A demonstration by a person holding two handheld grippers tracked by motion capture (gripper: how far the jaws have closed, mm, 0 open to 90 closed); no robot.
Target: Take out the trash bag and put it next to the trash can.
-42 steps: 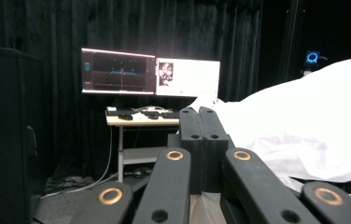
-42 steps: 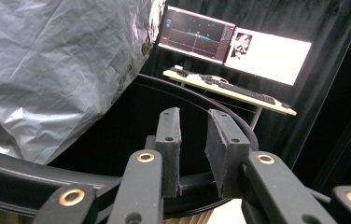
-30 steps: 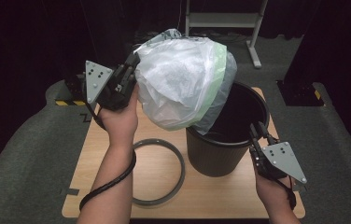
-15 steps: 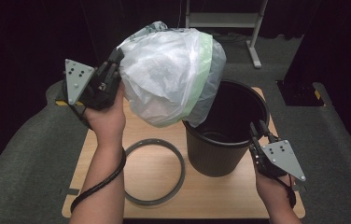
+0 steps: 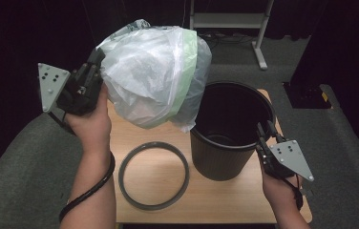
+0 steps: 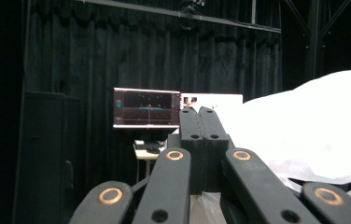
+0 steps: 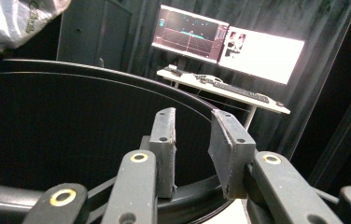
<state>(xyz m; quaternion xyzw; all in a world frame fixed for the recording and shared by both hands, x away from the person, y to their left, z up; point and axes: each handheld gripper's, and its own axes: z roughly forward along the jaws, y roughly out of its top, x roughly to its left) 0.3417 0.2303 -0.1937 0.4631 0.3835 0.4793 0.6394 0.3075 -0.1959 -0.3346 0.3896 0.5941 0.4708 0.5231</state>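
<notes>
Two lit monitors (image 7: pixel 227 39) on far desk, black curtains all round. Wooden counter (image 5: pixel 235 200) on grey carpet. Left gripper (image 5: pixel 94 69) jaws pressed together pinching plastic bag (image 5: pixel 153 81); right gripper (image 5: pixel 265 133) jaws spread astride black bin (image 5: pixel 225 157) rim.

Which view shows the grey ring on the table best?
The high view: the grey ring lies flat and whole on the wooden table, left of the black bin. The left gripper view looks at dark curtains and the white bag; the right gripper view looks along the bin's rim.
</notes>
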